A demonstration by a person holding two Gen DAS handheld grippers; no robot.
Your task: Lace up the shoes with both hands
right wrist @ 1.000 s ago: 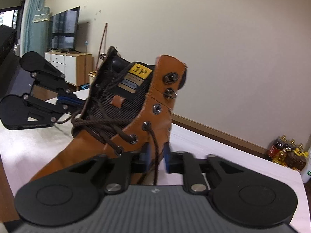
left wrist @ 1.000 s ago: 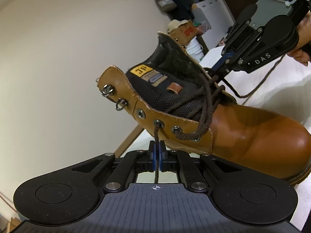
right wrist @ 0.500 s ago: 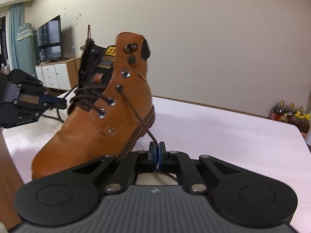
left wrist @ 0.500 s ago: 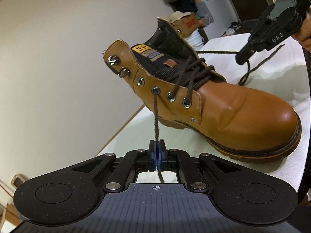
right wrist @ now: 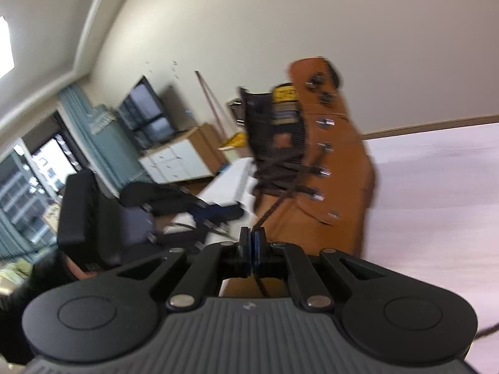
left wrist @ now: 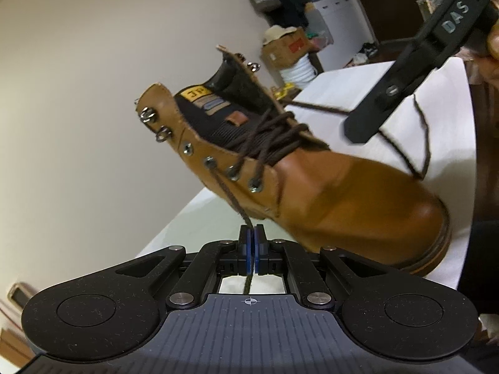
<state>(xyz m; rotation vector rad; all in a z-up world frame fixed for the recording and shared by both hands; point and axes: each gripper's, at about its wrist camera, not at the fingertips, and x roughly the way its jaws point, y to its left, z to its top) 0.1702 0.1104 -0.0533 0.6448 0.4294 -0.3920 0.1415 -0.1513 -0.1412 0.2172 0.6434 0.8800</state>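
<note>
Tan leather boot [left wrist: 327,199] sits on the white desk [left wrist: 443,99], one boot only, toe toward the desk's near edge in the left view. Sole rim is close to that edge; bare desk runs beyond the boot toward the far wall.

Left gripper [left wrist: 250,243]: jaws pressed together, pinching one end of the brown lace [left wrist: 230,196]. That strand runs taut from an eyelet on the boot's near flap straight down into the gripper, with a short tail out the back.

Right gripper [right wrist: 251,246]: jaws also pressed together on the other lace end [right wrist: 274,208], which leads up to the crossed lacing on the boot's front. In the left view this gripper [left wrist: 358,131] is above and past the boot's tongue, a hand [left wrist: 486,62] around its body, with a slack loop of lace hanging beside it over the desk.

Count on the near flap, left view: four round eyelets, three of them laced, plus two metal hooks above, both bare. Tongue carries a yellow patch [left wrist: 195,93].

Right view is motion-blurred; boot stands upright there, open desk [right wrist: 436,202] to the boot's right. Behind the boot: a TV [right wrist: 146,109] and a white cabinet [right wrist: 177,159]. Box [left wrist: 282,48] behind the boot in the left view.
</note>
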